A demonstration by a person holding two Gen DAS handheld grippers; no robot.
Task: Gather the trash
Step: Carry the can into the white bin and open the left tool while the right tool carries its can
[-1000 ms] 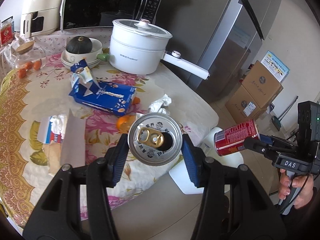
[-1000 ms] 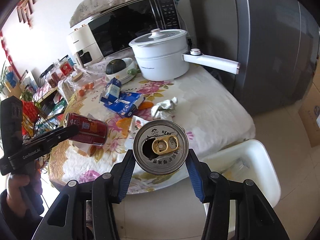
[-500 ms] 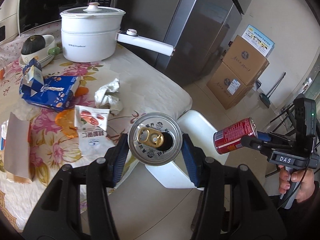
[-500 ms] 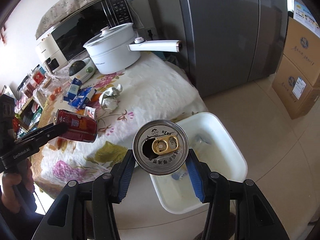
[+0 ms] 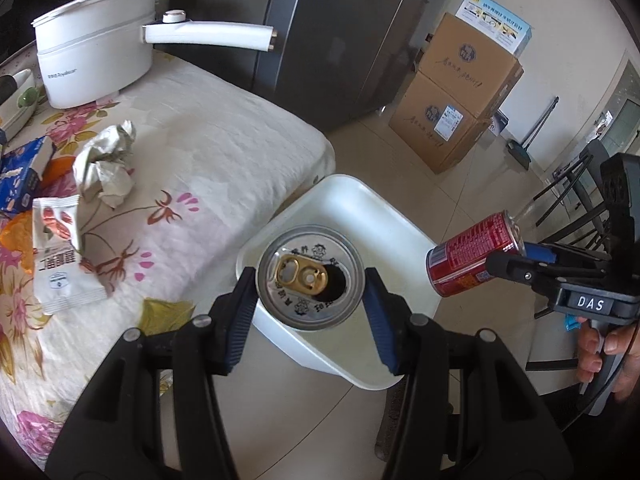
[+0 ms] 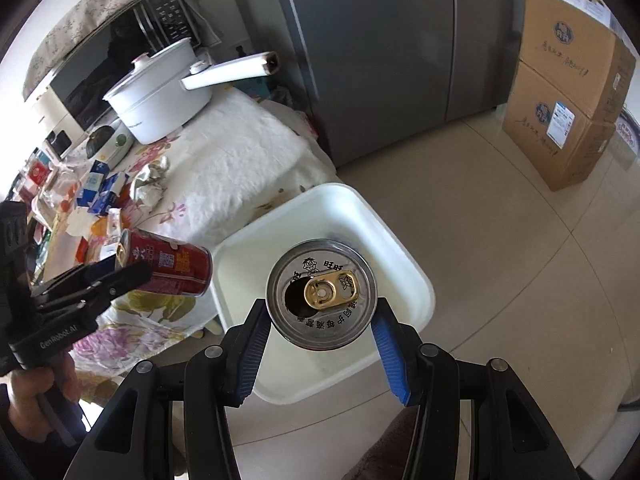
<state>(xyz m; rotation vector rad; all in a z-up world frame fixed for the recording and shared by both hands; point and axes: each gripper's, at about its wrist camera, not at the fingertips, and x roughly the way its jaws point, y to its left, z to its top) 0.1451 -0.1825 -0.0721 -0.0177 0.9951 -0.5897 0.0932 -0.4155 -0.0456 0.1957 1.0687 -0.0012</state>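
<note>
In the left wrist view, the left claw (image 5: 310,280) sits low in the centre of the frame, its blue pads clamped on the sides of an opened can (image 5: 310,276) whose top with a gold pull tab faces the camera. Directly behind that can lies a white bin (image 5: 360,204) on the tiled floor (image 5: 432,184). At the right edge, the right claw (image 5: 496,262) grips a red can (image 5: 474,254) lying sideways, just beside the bin's rim.

In the right wrist view, its own can top (image 6: 322,294) fills the centre between the pads, over the same bin.

The worktop (image 5: 208,160), under a floral cloth, takes the left of the frame, carrying crumpled paper (image 5: 106,164), a snack wrapper (image 5: 60,256) and a white pot (image 5: 92,64). A grey fridge (image 5: 340,40) and stacked cardboard boxes (image 5: 460,100) stand behind.
</note>
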